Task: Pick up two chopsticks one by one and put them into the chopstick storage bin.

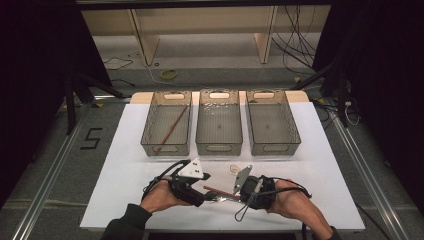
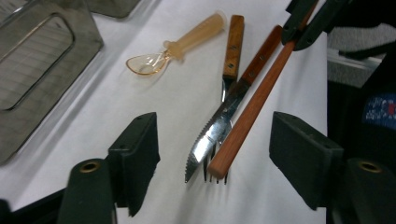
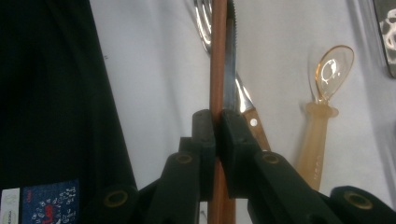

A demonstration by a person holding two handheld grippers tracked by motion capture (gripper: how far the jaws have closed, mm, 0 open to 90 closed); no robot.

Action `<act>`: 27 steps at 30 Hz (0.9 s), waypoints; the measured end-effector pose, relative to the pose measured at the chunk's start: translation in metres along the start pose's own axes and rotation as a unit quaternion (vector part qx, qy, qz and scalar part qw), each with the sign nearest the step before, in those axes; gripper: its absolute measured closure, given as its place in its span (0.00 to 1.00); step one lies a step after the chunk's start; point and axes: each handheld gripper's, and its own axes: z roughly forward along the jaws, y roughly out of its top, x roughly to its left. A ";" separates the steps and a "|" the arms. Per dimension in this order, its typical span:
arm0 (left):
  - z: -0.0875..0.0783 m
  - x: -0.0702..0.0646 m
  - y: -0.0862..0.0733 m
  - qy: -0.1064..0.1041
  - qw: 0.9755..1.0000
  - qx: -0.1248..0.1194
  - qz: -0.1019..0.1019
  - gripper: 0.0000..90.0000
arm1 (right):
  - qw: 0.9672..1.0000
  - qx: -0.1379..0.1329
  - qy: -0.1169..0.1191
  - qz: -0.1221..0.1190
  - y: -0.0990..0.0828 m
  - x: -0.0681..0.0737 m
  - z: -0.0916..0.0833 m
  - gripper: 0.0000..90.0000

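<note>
Chopstick (image 3: 217, 56), reddish wood: right gripper (image 3: 217, 122) is pinching it between pressed-together jaws. Far end is lying between spread jaws of left gripper (image 2: 215, 154), untouched, above knife (image 2: 210, 135) and fork (image 2: 223, 93); spoon (image 2: 175, 44) beyond.

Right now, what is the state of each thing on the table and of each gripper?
Chopstick: clamped in the right gripper, free end between the left gripper's jaws.
Right gripper: shut on the chopstick.
Left gripper: open, not pressing anything.
Knife: lying flat on the table.
Fork: lying flat, partly under the knife.
Plastic spoon: lying flat, apart.
Left bin: holds one chopstick.
</note>
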 end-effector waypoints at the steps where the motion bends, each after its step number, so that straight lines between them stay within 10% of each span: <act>1: 0.001 -0.001 0.000 -0.001 1.000 0.004 0.006 0.39 | 1.000 0.002 0.002 -0.002 0.001 0.001 0.000 0.95; 27: 0.004 -0.017 0.003 -0.068 0.994 0.050 0.076 0.84 | 0.998 0.010 0.021 -0.067 0.005 0.009 0.003 0.95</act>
